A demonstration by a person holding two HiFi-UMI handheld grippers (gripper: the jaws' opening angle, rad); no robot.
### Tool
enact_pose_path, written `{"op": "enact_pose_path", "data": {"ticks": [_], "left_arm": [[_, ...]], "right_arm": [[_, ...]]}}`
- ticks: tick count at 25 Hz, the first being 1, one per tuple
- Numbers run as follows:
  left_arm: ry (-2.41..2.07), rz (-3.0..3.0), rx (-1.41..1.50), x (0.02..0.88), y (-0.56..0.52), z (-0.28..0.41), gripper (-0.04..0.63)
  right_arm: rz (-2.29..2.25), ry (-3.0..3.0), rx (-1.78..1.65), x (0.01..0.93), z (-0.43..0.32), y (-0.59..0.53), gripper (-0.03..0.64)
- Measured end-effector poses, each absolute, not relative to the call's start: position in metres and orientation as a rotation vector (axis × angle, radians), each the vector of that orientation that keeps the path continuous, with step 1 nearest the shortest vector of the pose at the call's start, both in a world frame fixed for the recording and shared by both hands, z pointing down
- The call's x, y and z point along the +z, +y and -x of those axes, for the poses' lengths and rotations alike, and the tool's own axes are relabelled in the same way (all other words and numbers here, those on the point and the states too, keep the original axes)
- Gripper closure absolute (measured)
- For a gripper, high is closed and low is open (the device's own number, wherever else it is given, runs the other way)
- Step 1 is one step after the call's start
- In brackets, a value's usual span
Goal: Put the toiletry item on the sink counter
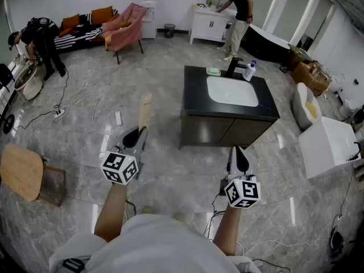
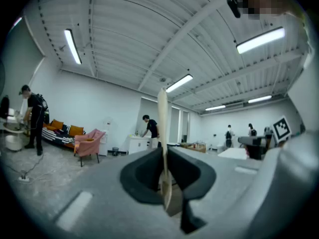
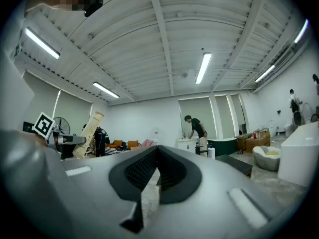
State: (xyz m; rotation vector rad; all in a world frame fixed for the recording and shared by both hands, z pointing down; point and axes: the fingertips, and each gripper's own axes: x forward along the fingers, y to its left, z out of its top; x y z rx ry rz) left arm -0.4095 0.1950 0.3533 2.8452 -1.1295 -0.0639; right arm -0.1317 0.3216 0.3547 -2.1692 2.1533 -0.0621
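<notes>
1. Grey marble floor [image 1: 159, 67], with black counter [image 1: 193, 92] and white basin [image 1: 232, 91] in middle of room.
2. On far edge of counter, side by side: green dish [image 1: 213, 71], black tap [image 1: 234, 67], white bottle [image 1: 249, 71].
3. Left gripper [image 1: 139, 131] [image 2: 164, 156] held level, with jaws almost together and pressed on thin tan item [image 1: 145, 111] [image 2: 162, 118] [image 3: 88, 133], standing up past the tips.
4. Item in the air over floor, left of counter and well apart from it, not yet on it.
5. Right gripper [image 1: 238, 150] [image 3: 157, 151] held level near front of counter, with jaws closed together and nothing between them.
6. Farther back: person [image 1: 239, 10] at white cabinet [image 1: 209, 26], pink chair [image 1: 126, 30], second person [image 1: 40, 38] beside sofa [image 1: 85, 30].
</notes>
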Motion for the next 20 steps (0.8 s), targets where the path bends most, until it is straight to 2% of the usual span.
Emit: {"op": "enact_pose_path", "data": {"ticks": [20], "left_arm": [[-1.144, -2.789, -0.057, 0.362, 0.196, 0.371, 0.568]], "right_arm": [[2.121, 2.114, -0.132, 0.363, 0.093, 0.319, 0.615]]}}
